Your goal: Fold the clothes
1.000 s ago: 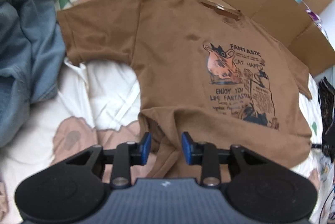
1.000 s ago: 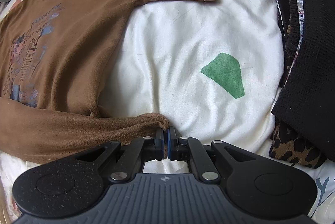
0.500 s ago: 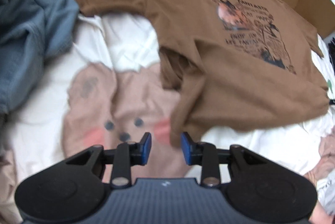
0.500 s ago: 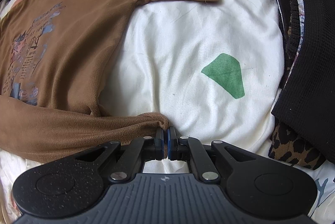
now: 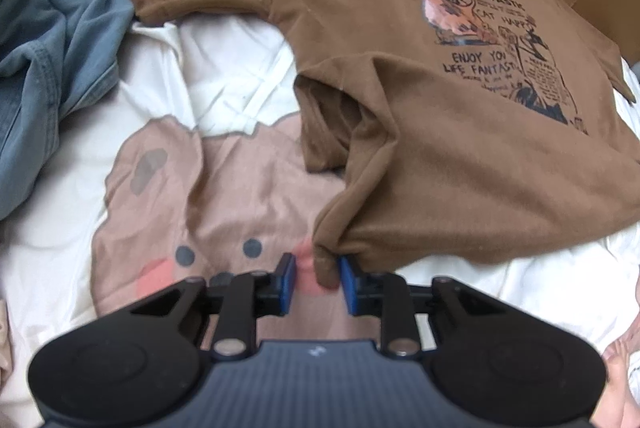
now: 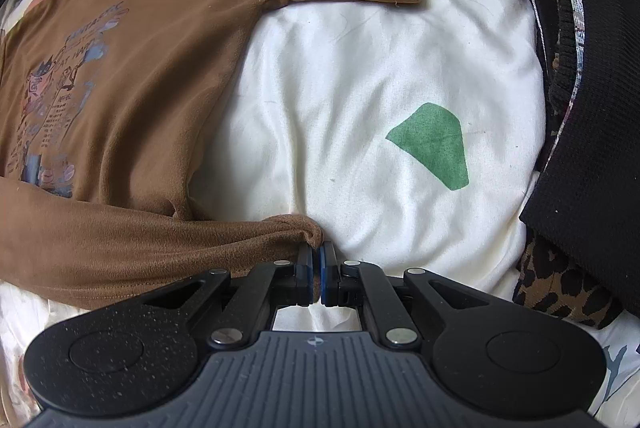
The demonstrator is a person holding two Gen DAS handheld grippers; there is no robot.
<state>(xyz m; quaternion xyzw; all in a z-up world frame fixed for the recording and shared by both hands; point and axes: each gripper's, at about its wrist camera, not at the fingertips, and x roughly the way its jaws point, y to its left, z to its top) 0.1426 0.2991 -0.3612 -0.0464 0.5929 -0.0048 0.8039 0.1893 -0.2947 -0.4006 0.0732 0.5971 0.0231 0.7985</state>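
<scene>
1. The left gripper (image 5: 316, 282) has its blue pads set narrowly apart, with the left hem corner of the brown T-shirt (image 5: 420, 76) lying between them. The fabric touches the right-hand pad; a gap shows beside the other, so the corner is not pinched.
2. The right gripper (image 6: 316, 278) has its pads pressed together on the opposite hem corner (image 6: 308, 230), which bunches into a small roll at the fingertips.
3. Judgement: a hold at both hem corners lets the lower edge be carried as one straight line, which suits a fold of the hem toward the collar.
4. The T-shirt lies print side up on the white bedding (image 6: 360, 76), with both sleeves spread flat. Near the left gripper the hem is lifted and the side has buckled under itself (image 5: 328, 132).
5. A blue denim garment (image 5: 48, 28) lies to the left; black and leopard-print clothes (image 6: 592, 108) are stacked to the right, clear of the fold area.
6. Hard to make out: the collar is cut off by the frame edge, the small print text is illegible, and the left view is motion-blurred.
</scene>
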